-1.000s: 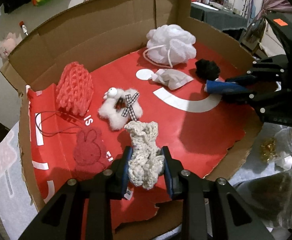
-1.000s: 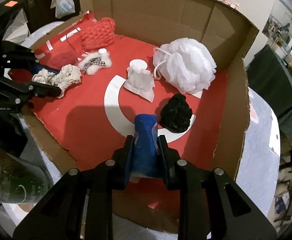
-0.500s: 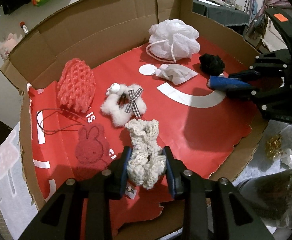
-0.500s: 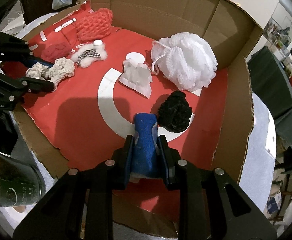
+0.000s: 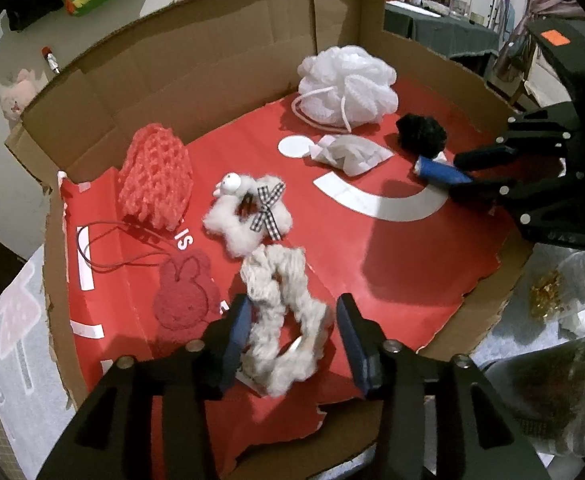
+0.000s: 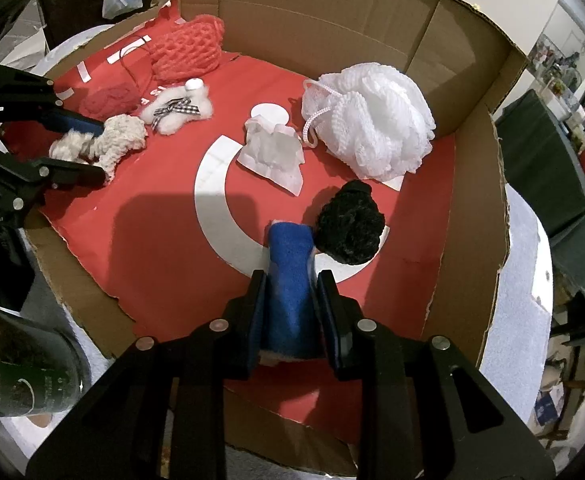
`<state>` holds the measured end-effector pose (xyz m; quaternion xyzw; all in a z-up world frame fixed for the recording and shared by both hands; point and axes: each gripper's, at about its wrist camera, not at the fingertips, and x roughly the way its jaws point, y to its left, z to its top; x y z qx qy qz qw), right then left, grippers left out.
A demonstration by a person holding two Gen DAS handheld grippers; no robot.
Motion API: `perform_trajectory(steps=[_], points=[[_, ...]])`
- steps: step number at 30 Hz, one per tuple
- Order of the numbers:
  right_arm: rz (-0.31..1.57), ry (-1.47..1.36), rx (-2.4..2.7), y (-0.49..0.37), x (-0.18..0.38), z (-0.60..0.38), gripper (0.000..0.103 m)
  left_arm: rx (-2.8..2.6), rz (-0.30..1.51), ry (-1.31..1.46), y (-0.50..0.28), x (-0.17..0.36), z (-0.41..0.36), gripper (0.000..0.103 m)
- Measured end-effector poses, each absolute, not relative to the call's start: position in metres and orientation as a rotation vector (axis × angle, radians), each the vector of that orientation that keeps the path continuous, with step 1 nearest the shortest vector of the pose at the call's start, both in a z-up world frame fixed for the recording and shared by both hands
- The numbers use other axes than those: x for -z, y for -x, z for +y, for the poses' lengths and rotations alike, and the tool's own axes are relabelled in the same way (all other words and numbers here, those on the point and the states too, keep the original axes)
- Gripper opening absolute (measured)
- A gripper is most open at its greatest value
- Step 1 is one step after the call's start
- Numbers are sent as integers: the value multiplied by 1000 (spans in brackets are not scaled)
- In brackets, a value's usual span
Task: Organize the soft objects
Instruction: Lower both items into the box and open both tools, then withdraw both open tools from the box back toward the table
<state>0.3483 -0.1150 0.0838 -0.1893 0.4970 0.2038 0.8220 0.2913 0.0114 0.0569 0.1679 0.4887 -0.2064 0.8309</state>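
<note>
Resting on the red paper sheet (image 5: 392,264) that lined the shallow cardboard tray (image 5: 220,52), the cream knitted scrunchie (image 5: 282,320) lay between the fingers of the left gripper (image 5: 296,334), which had just been opening; its blue pads stood spread on either side of the yarn, the right one clear of it and the left one just beside it. Further right, the right gripper (image 6: 290,306) had its fingers pinching a blue foam roll (image 6: 290,280), whose far end lay just beside a black fuzzy pom-pom (image 6: 350,222) on the white arc printed on the sheet. Beyond the scrunchie lay a white fluffy plush with a checked ribbon bow (image 5: 248,212), touching or nearly touching the scrunchie's far end. To the left of the scrunchie sat a dark red bunny-shaped knitted patch (image 5: 184,296) with a thin cord looping away from it, and farther back a coral-red crocheted pouch (image 5: 156,184) stood near the tray's left wall. Toward the far right, a large white mesh bath pouf (image 5: 346,86) rested close to the back wall, with a small translucent white drawstring bag (image 5: 346,154) lying just in front of it. Outside the tray at the near right stood clear glass jars (image 5: 564,392).
</note>
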Motion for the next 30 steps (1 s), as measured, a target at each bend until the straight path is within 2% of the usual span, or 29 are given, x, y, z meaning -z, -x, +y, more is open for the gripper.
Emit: perform_trajectory(steps=[6,10,11,12,14,17,19,23,25,30], points=[[1064,361,-438,-349,-90,-119,26,450,972,-317,-280,-77,16,63],[1044,324,-434,-344,-102,-126,33,444,908,-279,-268,-95,19,70],[1036,317,-436,-341,-105,-126,43,440,887,-264,-263,-101,21,71],[1019,310,-438,-338,-110,-127,58,438,873,-252,-259,-105,22,74],[972,310,-429,-327,-123,-128,66,428,835,-221,-248,-117,26,79],[939,289,-424,-315,-139,-130,66,409,778,-176,-232,-132,32,84],[910,274,-412,-305,-150,-133,67,398,736,-143,-218,-143,38,93],[854,239,-404,-282,-174,-133,70,393,664,-97,-189,-158,41,96],[812,224,-395,-266,-186,-134,74,389,623,-75,-175,-164,41,102],[726,192,-399,-227,-208,-137,79,371,535,-64,-134,-176,39,103]])
